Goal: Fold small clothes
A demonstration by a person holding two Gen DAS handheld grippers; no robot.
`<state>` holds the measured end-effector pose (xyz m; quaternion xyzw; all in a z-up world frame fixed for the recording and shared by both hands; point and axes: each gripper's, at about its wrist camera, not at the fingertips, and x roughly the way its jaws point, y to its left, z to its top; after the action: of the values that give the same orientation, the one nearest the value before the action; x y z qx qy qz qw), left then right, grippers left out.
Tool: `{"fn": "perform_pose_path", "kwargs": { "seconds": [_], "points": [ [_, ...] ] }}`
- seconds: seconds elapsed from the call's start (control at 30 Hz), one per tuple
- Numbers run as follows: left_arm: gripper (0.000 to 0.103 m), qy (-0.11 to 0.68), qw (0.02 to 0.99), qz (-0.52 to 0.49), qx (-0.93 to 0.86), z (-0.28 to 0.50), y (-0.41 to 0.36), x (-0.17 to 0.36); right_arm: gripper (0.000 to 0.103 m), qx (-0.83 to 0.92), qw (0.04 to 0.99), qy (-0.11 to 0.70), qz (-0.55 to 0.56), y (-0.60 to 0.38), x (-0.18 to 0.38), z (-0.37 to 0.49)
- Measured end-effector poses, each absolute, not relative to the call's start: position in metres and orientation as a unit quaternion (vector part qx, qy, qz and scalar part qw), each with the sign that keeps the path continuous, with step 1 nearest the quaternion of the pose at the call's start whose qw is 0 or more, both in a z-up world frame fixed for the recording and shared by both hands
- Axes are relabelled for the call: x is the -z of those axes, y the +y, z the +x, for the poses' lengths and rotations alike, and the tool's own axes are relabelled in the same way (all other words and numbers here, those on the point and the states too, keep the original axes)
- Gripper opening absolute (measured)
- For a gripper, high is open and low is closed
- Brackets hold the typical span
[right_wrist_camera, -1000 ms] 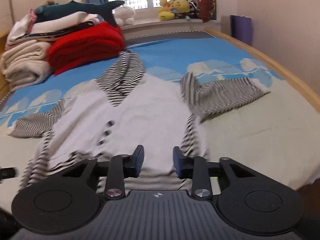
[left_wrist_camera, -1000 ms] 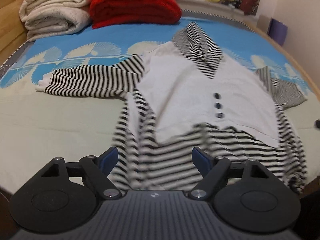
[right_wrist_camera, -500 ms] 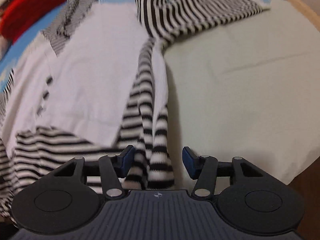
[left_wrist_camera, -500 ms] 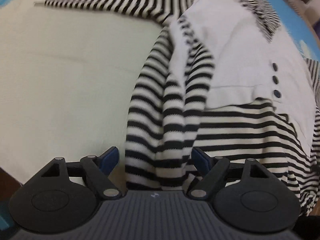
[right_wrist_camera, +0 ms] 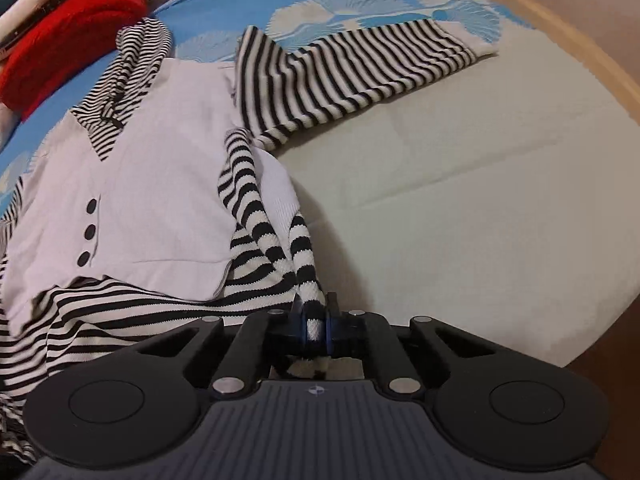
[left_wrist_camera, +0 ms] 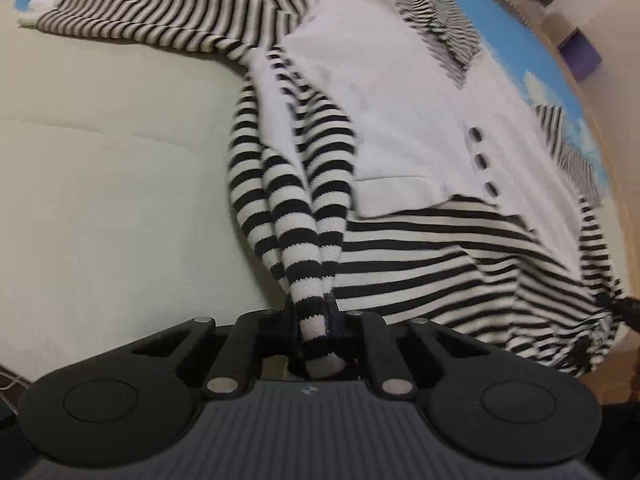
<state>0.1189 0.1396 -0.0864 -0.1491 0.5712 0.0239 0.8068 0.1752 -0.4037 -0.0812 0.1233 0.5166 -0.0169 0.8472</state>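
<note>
A small hooded top (left_wrist_camera: 400, 120) lies spread on the bed, white front with three dark buttons, black-and-white striped sleeves, hood and hem. It also shows in the right wrist view (right_wrist_camera: 160, 184). My left gripper (left_wrist_camera: 311, 320) is shut on the bunched striped hem at the garment's left bottom corner. My right gripper (right_wrist_camera: 316, 322) is shut on the striped hem at its right bottom corner. The left sleeve (left_wrist_camera: 160, 16) and right sleeve (right_wrist_camera: 360, 76) stretch outward, flat on the bed.
The bed (right_wrist_camera: 480, 200) has a pale green sheet with a blue patterned part at the far end. A red folded blanket (right_wrist_camera: 68, 32) lies at the far left. The wooden bed edge (right_wrist_camera: 560, 32) runs along the right.
Both grippers have closed on the bottom corners of the top, which were between open jaws half a second ago. The striped fabric is now bunched and pulled taut toward each gripper.
</note>
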Motion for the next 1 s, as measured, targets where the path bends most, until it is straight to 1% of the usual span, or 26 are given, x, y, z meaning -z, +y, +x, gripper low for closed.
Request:
{"fn": "perform_pose_path", "kwargs": {
  "seconds": [0.03,0.1,0.17,0.23,0.27,0.3,0.33,0.4,0.43,0.47,0.57,0.6,0.63,0.7,0.73,0.77,0.8,0.87,0.9,0.93,0.97,1.0],
  "points": [
    [0.011,0.577,0.804,-0.138,-0.04,0.118,0.143,0.09,0.008,0.017,0.843,0.523,0.126,-0.404,0.083,0.173],
    [0.012,0.587,0.795,-0.13,-0.074,0.114,0.156,0.096,0.015,0.006,0.829,0.545,0.129,-0.397,0.09,0.172],
    [0.016,0.586,0.792,-0.148,-0.087,0.121,0.165,0.096,0.038,-0.022,0.809,0.573,0.126,-0.376,0.099,0.172],
    [0.031,0.578,0.793,-0.172,-0.09,0.121,0.172,0.092,0.045,-0.028,0.805,0.579,0.123,-0.371,0.101,0.172],
    [0.035,0.576,0.793,-0.177,-0.088,0.12,0.173,0.091,0.046,-0.028,0.803,0.584,0.118,-0.367,0.102,0.173],
    [0.042,0.579,0.791,-0.177,-0.081,0.12,0.172,0.091,0.047,-0.025,0.8,0.588,0.113,-0.364,0.104,0.173],
    [0.045,0.583,0.79,-0.175,-0.076,0.124,0.167,0.093,0.047,-0.023,0.798,0.592,0.109,-0.362,0.104,0.173],
    [0.044,0.592,0.788,-0.153,-0.076,0.121,0.162,0.096,0.044,-0.019,0.795,0.597,0.104,-0.361,0.105,0.173],
    [0.044,0.599,0.785,-0.134,-0.078,0.118,0.154,0.097,0.02,-0.021,0.794,0.6,0.099,-0.361,0.105,0.172],
    [0.043,0.61,0.781,-0.109,-0.079,0.119,0.149,0.102,0.01,-0.025,0.793,0.601,0.092,-0.361,0.105,0.169],
    [0.046,0.608,0.789,-0.05,-0.078,0.118,0.135,0.102,0.01,-0.019,0.797,0.599,0.07,-0.362,0.104,0.166],
    [0.049,0.602,0.793,-0.037,-0.082,0.118,0.132,0.099,0.01,-0.021,0.798,0.599,0.06,-0.36,0.103,0.164],
    [0.049,0.593,0.8,-0.034,-0.087,0.117,0.13,0.096,0.01,-0.022,0.798,0.6,0.054,-0.359,0.104,0.161],
    [0.049,0.556,0.826,-0.022,-0.089,0.117,0.125,0.08,0.022,-0.02,0.799,0.6,0.041,-0.355,0.102,0.159],
    [0.05,0.534,0.841,-0.016,-0.082,0.116,0.121,0.072,0.03,-0.015,0.805,0.592,0.034,-0.354,0.098,0.157],
    [0.05,0.511,0.856,-0.014,-0.074,0.115,0.118,0.063,0.032,-0.005,0.831,0.556,0.015,-0.351,0.083,0.153],
    [0.05,0.49,0.869,-0.016,-0.065,0.114,0.114,0.055,0.034,-0.005,0.831,0.556,0.015,-0.351,0.083,0.153],
    [0.048,0.469,0.881,-0.018,-0.052,0.116,0.105,0.05,0.035,0.004,0.861,0.508,-0.01,-0.345,0.067,0.149],
    [0.037,0.462,0.886,-0.018,-0.045,0.119,0.1,0.05,0.035,0.004,0.877,0.48,-0.021,-0.341,0.058,0.146],
    [0.024,0.457,0.888,-0.016,-0.037,0.124,0.095,0.051,0.036,-0.005,0.888,0.46,-0.024,-0.338,0.052,0.143],
    [0.02,0.458,0.889,-0.013,-0.026,0.127,0.088,0.055,0.036,-0.021,0.894,0.447,-0.019,-0.334,0.048,0.142],
    [0.019,0.466,0.885,-0.005,-0.02,0.131,0.083,0.059,0.037,-0.04,0.895,0.444,-0.012,-0.331,0.048,0.143]
  ]
}}
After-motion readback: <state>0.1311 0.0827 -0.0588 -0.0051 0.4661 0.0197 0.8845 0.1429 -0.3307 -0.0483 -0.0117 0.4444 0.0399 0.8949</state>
